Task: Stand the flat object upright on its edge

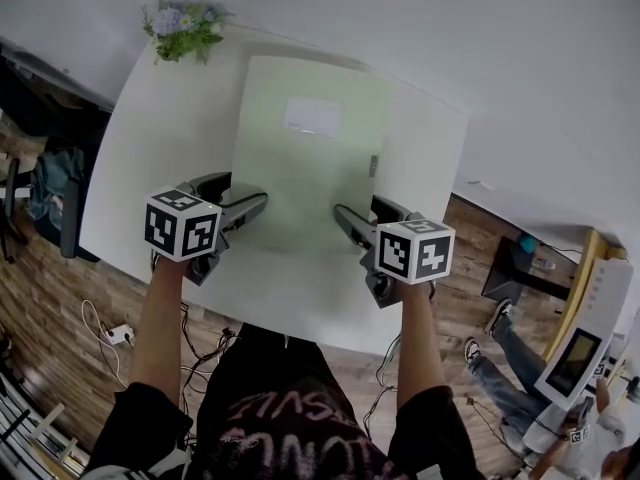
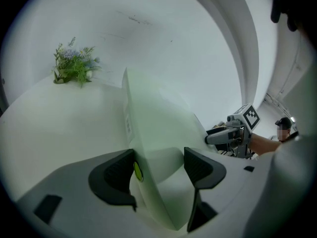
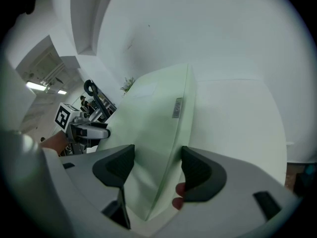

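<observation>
- Flat object [image 1: 300,158]: pale green thin rectangular sheet, white label [image 1: 312,116] on its face and a small grey tag [image 1: 374,165] at one side edge. Sits over the table [image 1: 160,168] centre, tilted up, not flat.
- Left gripper [image 2: 158,167]: jaws apart, straddling sheet's left edge; sheet lies vs. one pad, gap at the other.
- Right gripper [image 3: 157,165]: jaws apart, straddling right edge, same way.
- Flowers [image 1: 183,30]: table's far left corner.
</observation>
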The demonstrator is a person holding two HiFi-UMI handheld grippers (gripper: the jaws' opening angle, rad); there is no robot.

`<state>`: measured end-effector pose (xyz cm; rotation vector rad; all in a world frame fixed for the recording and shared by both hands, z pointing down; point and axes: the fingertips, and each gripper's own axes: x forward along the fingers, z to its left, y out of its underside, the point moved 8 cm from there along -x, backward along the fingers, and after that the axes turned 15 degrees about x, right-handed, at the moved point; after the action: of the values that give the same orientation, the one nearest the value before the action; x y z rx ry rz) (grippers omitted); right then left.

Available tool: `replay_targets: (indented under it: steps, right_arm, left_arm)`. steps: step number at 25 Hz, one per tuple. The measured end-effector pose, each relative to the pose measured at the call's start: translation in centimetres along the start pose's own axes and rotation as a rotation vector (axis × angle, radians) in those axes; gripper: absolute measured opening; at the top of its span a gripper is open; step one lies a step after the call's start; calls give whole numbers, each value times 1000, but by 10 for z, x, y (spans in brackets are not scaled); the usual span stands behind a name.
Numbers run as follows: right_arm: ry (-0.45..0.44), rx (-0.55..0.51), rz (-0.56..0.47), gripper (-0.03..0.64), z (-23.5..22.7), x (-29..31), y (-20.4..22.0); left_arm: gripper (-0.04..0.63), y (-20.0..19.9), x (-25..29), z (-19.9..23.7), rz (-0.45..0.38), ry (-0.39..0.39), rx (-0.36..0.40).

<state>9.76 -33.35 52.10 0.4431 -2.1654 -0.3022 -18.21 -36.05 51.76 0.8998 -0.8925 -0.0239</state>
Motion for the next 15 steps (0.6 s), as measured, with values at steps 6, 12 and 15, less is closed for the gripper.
replay_targets:
  steps: [6, 12, 15]
  right_arm:
    - [5, -62, -81, 288, 6, -5, -7]
    - [13, -132, -154, 288, 15, -9, -4]
    - [17, -171, -189, 288, 20, -12, -1]
  left_arm:
    - [331, -12, -3, 1, -64, -28, 86]
    - [331, -12, -13, -2, -129, -56, 152]
    - [331, -9, -18, -5, -176, -76, 183]
